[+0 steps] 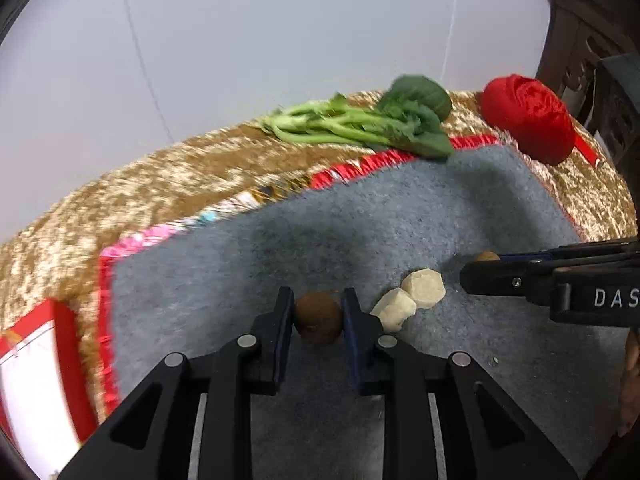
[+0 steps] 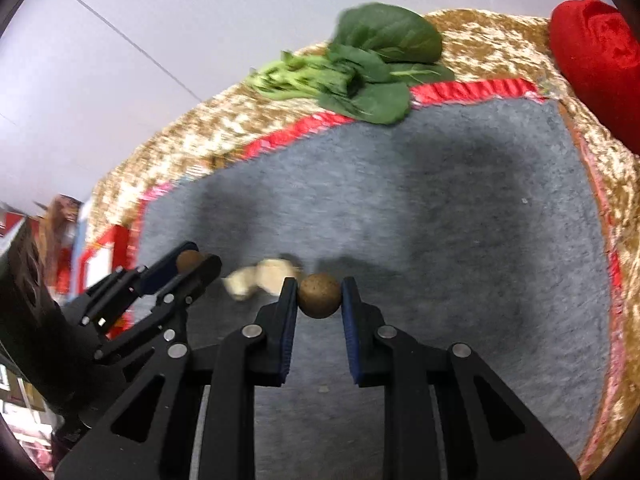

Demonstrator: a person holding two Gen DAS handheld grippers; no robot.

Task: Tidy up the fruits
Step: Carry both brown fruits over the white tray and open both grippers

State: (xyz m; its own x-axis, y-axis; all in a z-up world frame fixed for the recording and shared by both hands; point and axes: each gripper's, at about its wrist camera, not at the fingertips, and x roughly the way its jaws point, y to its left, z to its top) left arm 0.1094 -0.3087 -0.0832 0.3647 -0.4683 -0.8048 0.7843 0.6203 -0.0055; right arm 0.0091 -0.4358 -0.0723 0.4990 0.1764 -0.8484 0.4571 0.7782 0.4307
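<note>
My left gripper is shut on a small round brown fruit, held just above the grey felt mat. My right gripper is shut on a second round brown fruit. Each gripper shows in the other view: the right gripper enters from the right edge with its fruit, and the left gripper comes in from the left with its fruit. Two pale peeled chunks lie on the mat between the grippers, and show blurred as pale chunks in the right wrist view.
A bunch of green leafy stalks lies at the mat's far edge on the gold patterned tablecloth. A red fabric rose sits at the far right. A red and white box stands at the left. Dark wooden furniture is behind on the right.
</note>
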